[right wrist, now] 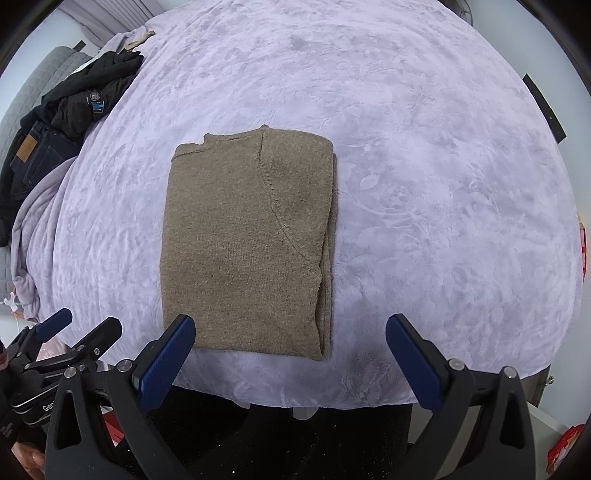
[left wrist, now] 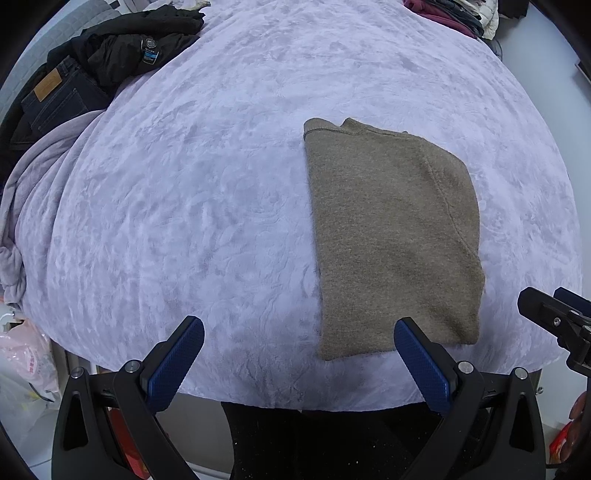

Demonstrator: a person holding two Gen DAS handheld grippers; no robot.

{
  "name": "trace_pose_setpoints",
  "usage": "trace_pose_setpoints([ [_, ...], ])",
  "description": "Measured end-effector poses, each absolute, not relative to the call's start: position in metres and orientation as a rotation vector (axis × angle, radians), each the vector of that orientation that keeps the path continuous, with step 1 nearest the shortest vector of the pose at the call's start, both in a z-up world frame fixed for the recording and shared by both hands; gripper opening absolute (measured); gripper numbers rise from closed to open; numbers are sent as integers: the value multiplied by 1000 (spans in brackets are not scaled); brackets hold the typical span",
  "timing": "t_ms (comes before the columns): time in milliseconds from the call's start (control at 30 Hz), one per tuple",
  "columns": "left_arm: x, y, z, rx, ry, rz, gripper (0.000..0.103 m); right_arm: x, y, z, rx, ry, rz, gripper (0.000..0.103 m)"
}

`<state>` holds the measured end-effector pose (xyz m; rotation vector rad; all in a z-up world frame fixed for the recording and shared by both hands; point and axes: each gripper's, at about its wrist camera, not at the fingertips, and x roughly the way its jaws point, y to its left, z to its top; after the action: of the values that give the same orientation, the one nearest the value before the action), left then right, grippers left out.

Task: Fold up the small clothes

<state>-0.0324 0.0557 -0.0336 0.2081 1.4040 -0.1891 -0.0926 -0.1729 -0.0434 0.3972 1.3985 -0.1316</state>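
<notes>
A brown knitted sweater (left wrist: 391, 236) (right wrist: 247, 240) lies folded into a flat rectangle on the lilac plush blanket (left wrist: 207, 192) (right wrist: 424, 184), near the front edge. My left gripper (left wrist: 299, 328) hangs open above the blanket's front edge, its right fingertip (left wrist: 406, 328) over the sweater's near left corner, nothing between the pads. My right gripper (right wrist: 290, 326) is wide open above the sweater's near edge, holding nothing. The right gripper (left wrist: 554, 314) also shows at the right edge of the left wrist view. The left gripper (right wrist: 85, 328) shows at the lower left of the right wrist view.
A heap of black clothes (left wrist: 125, 48) (right wrist: 92, 85) and dark jeans (left wrist: 55, 99) (right wrist: 29, 155) lies at the far left of the bed. More garments (left wrist: 454, 14) pile at the far right. A plastic bag (left wrist: 26, 365) sits on the floor at left.
</notes>
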Motion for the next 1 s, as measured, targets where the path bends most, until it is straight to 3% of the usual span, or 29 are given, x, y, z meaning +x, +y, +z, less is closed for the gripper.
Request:
trace_pose_setpoints([
  [1000,-34,53,-33,217,1402,-189,103,-92,-173,-45,396,1408,-135,103],
])
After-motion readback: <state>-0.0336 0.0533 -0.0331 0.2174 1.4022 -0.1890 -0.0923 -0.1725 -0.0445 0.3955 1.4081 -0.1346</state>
